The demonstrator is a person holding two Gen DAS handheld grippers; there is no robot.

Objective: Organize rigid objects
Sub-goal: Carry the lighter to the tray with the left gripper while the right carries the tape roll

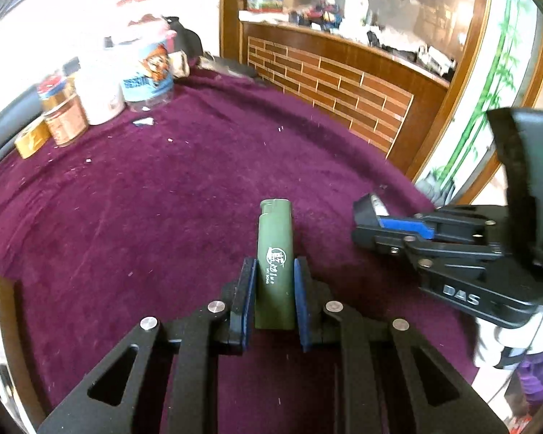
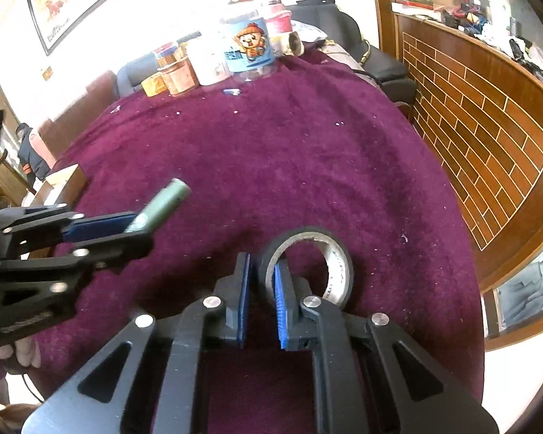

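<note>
A green lighter (image 1: 273, 249) stands between the blue pads of my left gripper (image 1: 271, 264), which is shut on its lower half, lifted off the purple cloth (image 1: 144, 199). The right wrist view shows the same lighter (image 2: 166, 199) sticking out of the left gripper (image 2: 137, 224). My right gripper (image 2: 262, 264) is shut on the wall of a black tape roll (image 2: 338, 271), one pad inside the ring and one outside. From the left wrist view the right gripper (image 1: 371, 217) hangs at the right, with the roll hidden.
Jars and tins (image 2: 249, 50) crowd the far edge of the cloth-covered table. A wooden box (image 2: 67, 181) sits at its left edge. A brick-patterned wooden counter (image 2: 488, 126) runs along the right. A person (image 2: 32, 152) stands far left in the background.
</note>
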